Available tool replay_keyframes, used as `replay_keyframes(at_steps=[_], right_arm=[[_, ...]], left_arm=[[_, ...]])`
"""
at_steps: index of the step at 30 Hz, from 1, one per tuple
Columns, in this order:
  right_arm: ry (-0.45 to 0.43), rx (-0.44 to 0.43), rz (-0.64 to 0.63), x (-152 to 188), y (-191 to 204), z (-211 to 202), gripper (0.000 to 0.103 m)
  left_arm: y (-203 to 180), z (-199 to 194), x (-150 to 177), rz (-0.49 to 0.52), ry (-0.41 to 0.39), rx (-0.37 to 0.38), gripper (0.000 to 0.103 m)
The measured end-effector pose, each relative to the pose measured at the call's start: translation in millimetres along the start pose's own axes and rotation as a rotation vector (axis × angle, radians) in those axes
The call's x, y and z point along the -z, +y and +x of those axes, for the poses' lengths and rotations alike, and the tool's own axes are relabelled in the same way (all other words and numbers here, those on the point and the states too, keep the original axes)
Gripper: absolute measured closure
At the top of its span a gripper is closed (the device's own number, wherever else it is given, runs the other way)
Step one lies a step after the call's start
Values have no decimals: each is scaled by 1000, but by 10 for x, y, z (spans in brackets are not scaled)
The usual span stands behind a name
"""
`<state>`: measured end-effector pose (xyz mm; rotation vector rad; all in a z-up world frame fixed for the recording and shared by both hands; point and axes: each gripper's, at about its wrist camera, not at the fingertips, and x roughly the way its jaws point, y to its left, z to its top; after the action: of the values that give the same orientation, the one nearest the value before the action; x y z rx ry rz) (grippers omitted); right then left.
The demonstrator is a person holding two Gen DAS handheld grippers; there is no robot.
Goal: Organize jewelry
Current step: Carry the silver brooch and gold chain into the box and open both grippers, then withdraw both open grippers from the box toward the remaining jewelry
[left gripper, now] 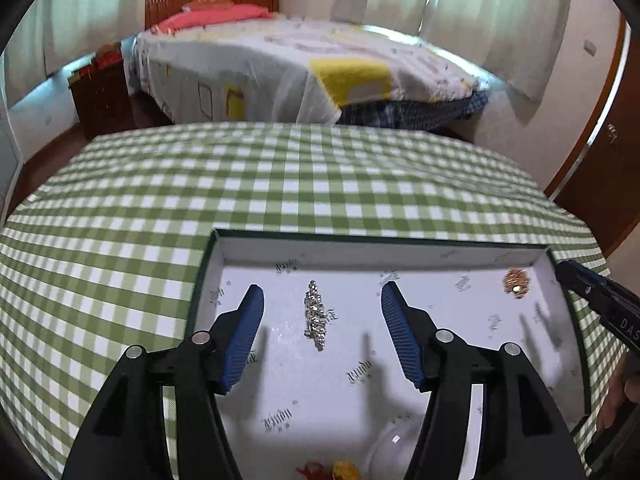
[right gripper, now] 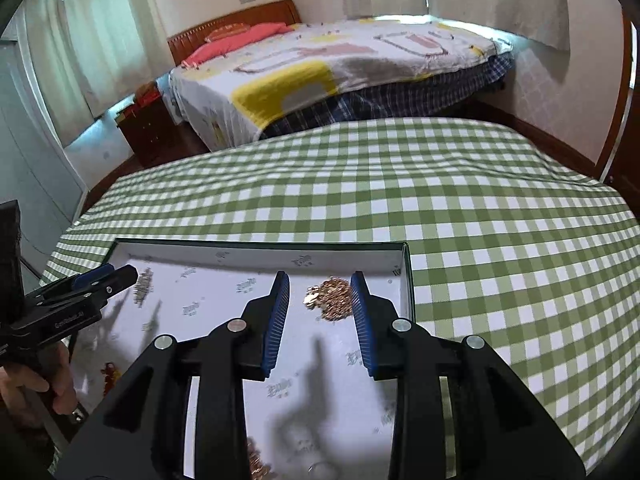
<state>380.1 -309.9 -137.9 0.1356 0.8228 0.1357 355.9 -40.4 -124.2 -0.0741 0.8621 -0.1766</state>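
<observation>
Tray [left gripper: 400, 250]: silver chain [left gripper: 315, 314] between parted tongs [left gripper: 322, 300]

A worktop [left gripper: 280, 184] is covered by a green-and-white checked cloth [right gripper: 500, 240], on which a shallow, dark-rimmed box [left gripper: 380, 246] lined with white printed paper is set near the front edge, the rest of the cloth being left bare.

In the left wrist view, a red piece [left gripper: 310, 470] and a yellow-gold piece [left gripper: 346, 471] are cut off by the bottom edge, too partial to identify. The silver jewelry [right gripper: 142, 288] in the right wrist view is blurred. A gold cluster [right gripper: 256, 464] near the bottom edge is half hidden behind the right gripper [right gripper: 320, 296].
</observation>
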Motion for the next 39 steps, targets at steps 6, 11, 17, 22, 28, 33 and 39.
replay_keyframes(at_steps=[6,11,17,22,28,33,39], right_arm=[[-72,0,-22,185,177,-402,71],[-97,4,-47,468,355,-664,71],[-84,-5,-79,877,569,-841,71],[-64,-23,-88,1194,704,-927,71],[-59,-38,-117,1469,821,-1032,71],[-46,-58,-134,1685,914,-1074,71],[-10,-87,-154,1861,1036,-1034,71]], left_arm=[[-62,-462,171,36,-138,-27,35],[-68,-819,405,59,-213,-68,35],[-30,-1094,708,64,-244,-107,35],[17,-1224,960,59,-253,-142,35],[78,-1319,1264,42,-232,-163,35],[81,-1397,1552,57,-220,-187,35],[97,-1381,1807,58,-178,-190,35]])
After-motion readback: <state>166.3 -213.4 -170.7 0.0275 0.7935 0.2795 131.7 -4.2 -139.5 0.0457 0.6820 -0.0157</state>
